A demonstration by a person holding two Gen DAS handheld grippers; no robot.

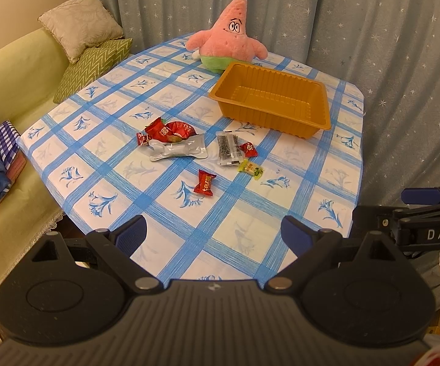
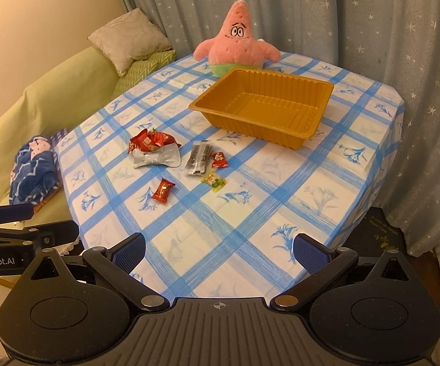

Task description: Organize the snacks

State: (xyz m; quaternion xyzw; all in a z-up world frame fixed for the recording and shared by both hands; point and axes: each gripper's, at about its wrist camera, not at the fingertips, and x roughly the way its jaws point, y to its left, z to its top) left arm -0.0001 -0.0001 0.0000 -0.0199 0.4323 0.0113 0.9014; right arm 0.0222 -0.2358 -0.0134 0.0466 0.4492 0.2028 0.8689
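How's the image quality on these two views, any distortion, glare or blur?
Left wrist view: strong fisheye bend, the table edge bulges, dark vignette at the corners, warm indoor light, snacks sharp. Right wrist view: same barrel bend, soft sheen inside the orange tray, no harsh glare, no motion blur.

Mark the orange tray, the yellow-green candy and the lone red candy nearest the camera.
orange tray [image 1: 287, 128]: left wrist view, near outer wall.
yellow-green candy [image 1: 251, 169]: left wrist view, middle of the wrapper.
lone red candy [image 2: 163, 191]: right wrist view, middle of the wrapper.
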